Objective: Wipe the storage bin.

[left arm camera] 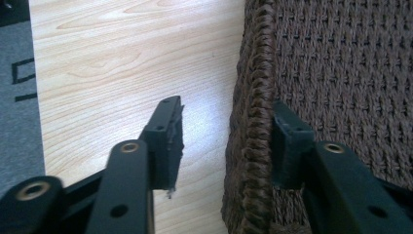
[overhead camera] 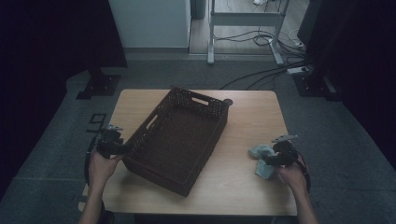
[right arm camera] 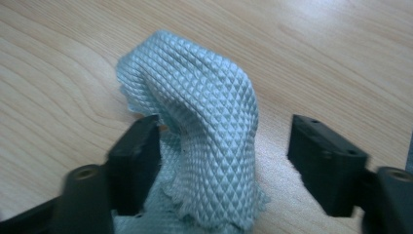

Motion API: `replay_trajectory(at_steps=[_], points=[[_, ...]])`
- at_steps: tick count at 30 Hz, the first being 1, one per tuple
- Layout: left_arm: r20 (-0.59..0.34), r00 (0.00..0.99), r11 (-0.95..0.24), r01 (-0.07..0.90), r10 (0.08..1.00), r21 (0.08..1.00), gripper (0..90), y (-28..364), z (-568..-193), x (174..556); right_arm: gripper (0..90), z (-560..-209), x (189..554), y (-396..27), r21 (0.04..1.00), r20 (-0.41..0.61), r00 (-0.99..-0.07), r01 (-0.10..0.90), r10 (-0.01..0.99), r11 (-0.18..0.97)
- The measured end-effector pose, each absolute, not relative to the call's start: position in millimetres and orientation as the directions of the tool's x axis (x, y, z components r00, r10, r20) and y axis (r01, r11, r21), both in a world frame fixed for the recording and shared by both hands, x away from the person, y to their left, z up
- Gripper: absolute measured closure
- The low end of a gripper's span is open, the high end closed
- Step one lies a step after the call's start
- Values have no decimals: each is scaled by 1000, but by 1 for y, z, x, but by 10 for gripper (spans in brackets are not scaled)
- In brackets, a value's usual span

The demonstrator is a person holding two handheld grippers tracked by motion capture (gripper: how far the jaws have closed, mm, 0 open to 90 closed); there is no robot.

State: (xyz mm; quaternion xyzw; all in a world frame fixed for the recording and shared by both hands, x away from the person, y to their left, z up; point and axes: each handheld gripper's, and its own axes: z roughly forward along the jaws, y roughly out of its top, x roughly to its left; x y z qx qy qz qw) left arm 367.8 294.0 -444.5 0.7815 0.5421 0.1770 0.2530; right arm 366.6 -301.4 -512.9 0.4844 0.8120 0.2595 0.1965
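A dark brown woven rectangular basket (overhead camera: 180, 140) with cut-out handles sits turned at an angle on the light wooden surface (overhead camera: 247, 121), taking up its middle and reaching toward the left edge. The left gripper (overhead camera: 116, 145), held in the person's left hand (overhead camera: 102, 165), is at the basket's near-left corner, close to the left edge of the surface. In the left gripper view the basket's braided rim (left arm camera: 253, 131) stands between the two black jaws: one jaw is outside over bare wood with a clear gap to the wall, the other is inside against the weave. The jaws are parted around the rim and not clamped on it.

A pale blue-grey waffle-textured cloth (overhead camera: 262, 158) lies crumpled near the right edge of the surface, toward the near-right corner, well apart from the basket. The right gripper (overhead camera: 275, 157), in the person's right hand (overhead camera: 294, 176), is right at the cloth. In the right gripper view a raised fold of the cloth (right arm camera: 204, 131) bulges up between the jaws; it touches one jaw, while the other stands clear of it with bare wood showing in the gap. These jaws are released, straddling the fold without pinching it.
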Motion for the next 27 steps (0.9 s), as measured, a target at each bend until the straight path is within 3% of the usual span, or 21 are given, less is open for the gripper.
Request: replay_trajectory(at_steps=[3, 10, 12, 17, 27], points=[[-7, 352, -280, 758, 936, 589, 536, 294, -445, 369, 400, -518, 370, -301, 597, -65, -457, 695, 887, 401], [-7, 420, -333, 731, 908, 596, 803, 288, -444, 370, 664, -525, 374, -300, 557, -23, -497, 714, 867, 424], [-11, 428, -338, 729, 904, 596, 816, 289, -444, 370, 709, -524, 373, -298, 549, -18, -508, 715, 861, 433], [-81, 480, -333, 710, 873, 621, 828, 299, -447, 370, 740, -518, 369, -297, 566, -12, -516, 703, 857, 431], [-21, 522, -406, 687, 853, 602, 833, 292, -445, 363, 738, -493, 365, -301, 663, 39, -502, 660, 864, 354]])
